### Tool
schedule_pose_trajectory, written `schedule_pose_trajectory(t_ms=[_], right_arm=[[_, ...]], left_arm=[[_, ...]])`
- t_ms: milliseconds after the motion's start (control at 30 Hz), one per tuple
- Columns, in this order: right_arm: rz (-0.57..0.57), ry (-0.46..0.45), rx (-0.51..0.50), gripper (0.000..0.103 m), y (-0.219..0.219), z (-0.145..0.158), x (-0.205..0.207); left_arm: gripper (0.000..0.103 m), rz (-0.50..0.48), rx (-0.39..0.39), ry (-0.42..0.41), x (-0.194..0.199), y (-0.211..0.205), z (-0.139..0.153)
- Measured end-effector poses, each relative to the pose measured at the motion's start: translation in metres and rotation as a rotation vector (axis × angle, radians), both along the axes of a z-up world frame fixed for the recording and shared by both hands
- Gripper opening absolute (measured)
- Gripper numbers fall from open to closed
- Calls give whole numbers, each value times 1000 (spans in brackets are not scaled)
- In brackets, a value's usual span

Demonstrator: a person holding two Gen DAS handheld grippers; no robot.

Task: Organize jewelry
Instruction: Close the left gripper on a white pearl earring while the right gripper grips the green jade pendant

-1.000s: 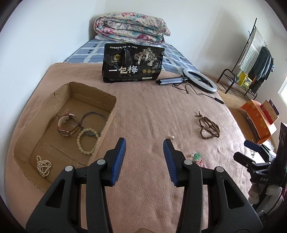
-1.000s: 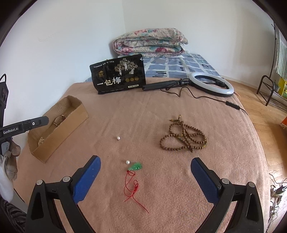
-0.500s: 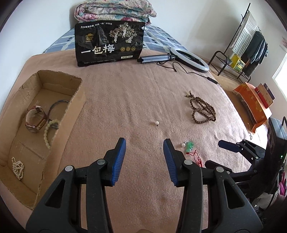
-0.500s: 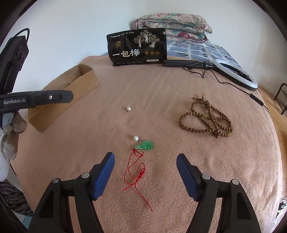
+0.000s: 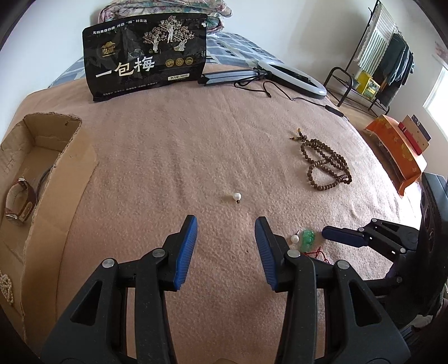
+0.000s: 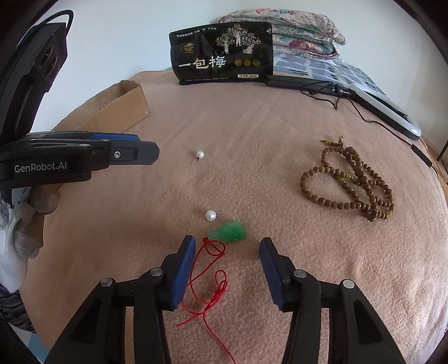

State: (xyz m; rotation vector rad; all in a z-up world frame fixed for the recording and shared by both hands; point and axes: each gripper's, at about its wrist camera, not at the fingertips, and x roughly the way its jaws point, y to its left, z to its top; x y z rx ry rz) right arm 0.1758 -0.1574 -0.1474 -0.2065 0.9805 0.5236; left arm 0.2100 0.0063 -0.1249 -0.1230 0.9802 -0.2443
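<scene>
My left gripper [image 5: 226,224] is open and empty, just short of a pearl earring [image 5: 237,196] on the pink bedspread. My right gripper [image 6: 226,245] is open and empty, low over a green pendant [image 6: 228,231] on a red cord [image 6: 208,282]; a second pearl earring [image 6: 210,215] lies just beyond it. A brown bead necklace [image 6: 350,179] lies to the right, also in the left wrist view [image 5: 324,163]. The cardboard box [image 5: 60,165] at the left holds a watch [image 5: 19,205] and a pearl piece [image 5: 7,285].
A black snack bag [image 5: 147,53] stands at the back. A ring light with its cable [image 5: 291,75] lies at the back right. A folded quilt [image 6: 305,25] is behind the bag. A clothes rack [image 5: 378,64] and an orange box [image 5: 397,148] are off the bed at the right.
Both grippers have moved forward and lower toward the loose jewelry. The right gripper's jaws have narrowed and now flank the red cord near the green pendant. The left gripper has moved away from the box.
</scene>
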Motion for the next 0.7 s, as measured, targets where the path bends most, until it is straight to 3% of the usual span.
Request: schedule_pose_trajectory(t_ms=[400,500,567,700], right_arm=[[23,-24,-47,35,1,-5,9],[19,-23,-37,34,-2,-5,11],[19,-26,-39,34,-3,-5,12],[22,-27,-38,34,-5,-5,13]], left_arm=[[43,-54,26,-1,9,-16,-13],[43,-77,42,-4,9,-23,-18],[36,-85,52,-6,10,-27,-20],[36,-85,56,-13,16,-32,-24]])
